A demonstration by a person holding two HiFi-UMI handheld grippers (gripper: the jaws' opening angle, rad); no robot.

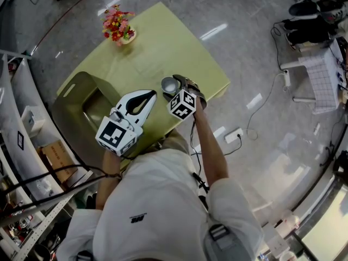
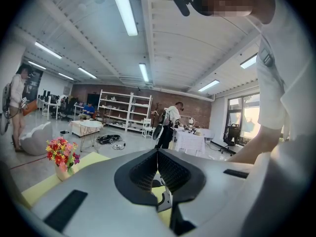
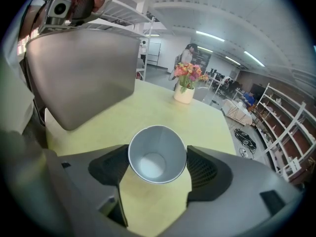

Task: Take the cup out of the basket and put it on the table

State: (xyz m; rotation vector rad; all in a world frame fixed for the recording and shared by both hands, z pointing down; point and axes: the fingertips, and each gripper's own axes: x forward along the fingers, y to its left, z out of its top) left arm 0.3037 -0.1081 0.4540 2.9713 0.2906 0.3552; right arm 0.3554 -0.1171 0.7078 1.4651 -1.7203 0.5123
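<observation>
A grey cup (image 3: 157,154) stands upright between my right gripper's jaws, its mouth facing the camera and its rim touching both pads. My right gripper (image 3: 158,156) is shut on it. In the head view the cup (image 1: 168,84) is over the near part of the yellow-green table (image 1: 163,42), right of the olive basket (image 1: 73,91). Whether its base touches the table I cannot tell. The basket's wall (image 3: 84,78) rises at the left of the right gripper view. My left gripper (image 1: 151,94) hangs over the basket's near right side, its jaws (image 2: 158,153) shut on nothing.
A vase of flowers (image 1: 118,29) stands at the table's far corner. Shelving (image 1: 22,135) and a cardboard box (image 1: 54,156) line the left side. A power strip with cables (image 1: 235,136) lies on the floor to the right. People stand far off in the room.
</observation>
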